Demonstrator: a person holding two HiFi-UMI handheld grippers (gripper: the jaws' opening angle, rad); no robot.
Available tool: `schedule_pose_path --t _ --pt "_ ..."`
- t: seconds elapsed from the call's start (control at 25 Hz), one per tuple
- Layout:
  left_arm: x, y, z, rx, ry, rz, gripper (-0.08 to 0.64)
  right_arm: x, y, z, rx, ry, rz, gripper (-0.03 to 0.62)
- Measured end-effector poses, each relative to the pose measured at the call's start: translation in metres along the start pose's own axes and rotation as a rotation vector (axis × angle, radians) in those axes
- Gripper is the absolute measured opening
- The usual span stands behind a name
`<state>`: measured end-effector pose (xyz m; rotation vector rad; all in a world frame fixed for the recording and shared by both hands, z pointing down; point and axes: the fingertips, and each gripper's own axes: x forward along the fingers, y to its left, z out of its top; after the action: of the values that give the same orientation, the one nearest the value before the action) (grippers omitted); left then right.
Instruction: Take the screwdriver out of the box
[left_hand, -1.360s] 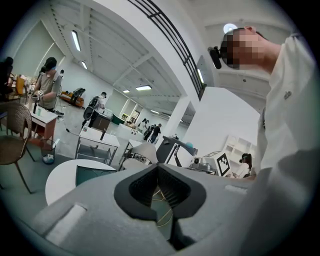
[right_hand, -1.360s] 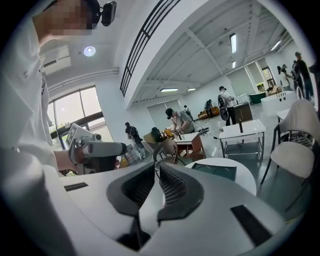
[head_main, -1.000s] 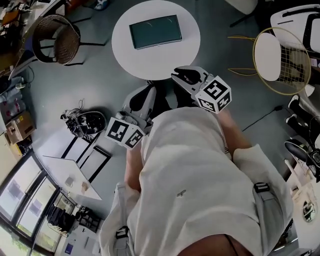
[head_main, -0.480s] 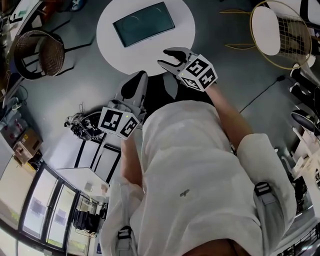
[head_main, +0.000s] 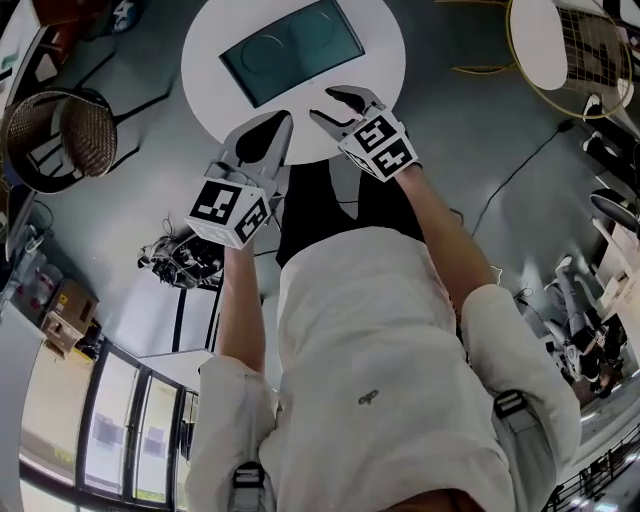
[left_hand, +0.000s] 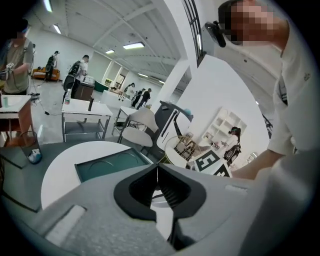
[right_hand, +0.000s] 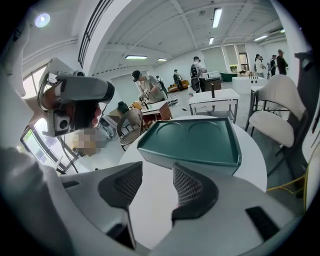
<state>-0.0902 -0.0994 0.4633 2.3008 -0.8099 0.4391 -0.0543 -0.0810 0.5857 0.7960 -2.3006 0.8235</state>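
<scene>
table: round, white, at the top of the head view; everything below is placed from it
box: teal, flat, lying near the table's middle, turned a little askew; two ring outlines on its top face; looks shut
screwdriver: not seen in any view; probably inside the box, can't tell from here
left gripper: over the table's near edge, left of the other gripper, tips pointing at the box, well short of it
left jaws: pressed together at the tips, nothing between them; the left gripper view shows the pads meeting with the box beyond
right gripper: over the table's near edge, just right of the left one, closer to the box but clear of it
right jaws: spread, just been opening; only bare tabletop shows between the pads in the right gripper view, with the box's near side straight ahead
person: standing at the table's near side, both forearms stretched out toward it, light top
wire chair: right of the table, on the floor
woven chair: left of the table
cables: tangled heap on the floor, left of the table's near side
</scene>
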Motion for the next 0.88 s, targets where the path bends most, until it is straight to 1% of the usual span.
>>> schedule_pose_path --t 0.08,0.24,0.32,0.48,0.56,0.72,0.88 --pt "0.01 0.016 -0.005 0.04 0.046 -0.004 0.012 0.014 -0.004 -0.007 0.006 0.022 -0.032 0.195" --pt "0.037 0.04 -0.019 0.215 0.184 0.004 0.012 0.034 -0.016 -0.013 0.038 0.044 -0.09 0.19" --pt "0.051 0.049 -0.023 0.267 0.232 0.001 0.012 0.04 -0.025 -0.014 0.052 0.052 -0.113 0.193" --pt "0.07 0.064 -0.034 0.312 0.304 -0.002 0.012 0.049 -0.032 -0.017 0.082 0.069 -0.136 0.187" --pt "0.079 0.068 -0.036 0.323 0.321 -0.009 0.012 0.054 -0.035 -0.016 0.089 0.072 -0.145 0.178" --pt "0.09 0.069 -0.041 0.32 0.344 -0.023 0.012 0.058 -0.034 -0.017 0.122 0.069 -0.174 0.164" --pt "0.114 0.067 -0.045 0.324 0.372 -0.028 0.012 0.055 -0.05 -0.023 0.155 0.078 -0.205 0.155"
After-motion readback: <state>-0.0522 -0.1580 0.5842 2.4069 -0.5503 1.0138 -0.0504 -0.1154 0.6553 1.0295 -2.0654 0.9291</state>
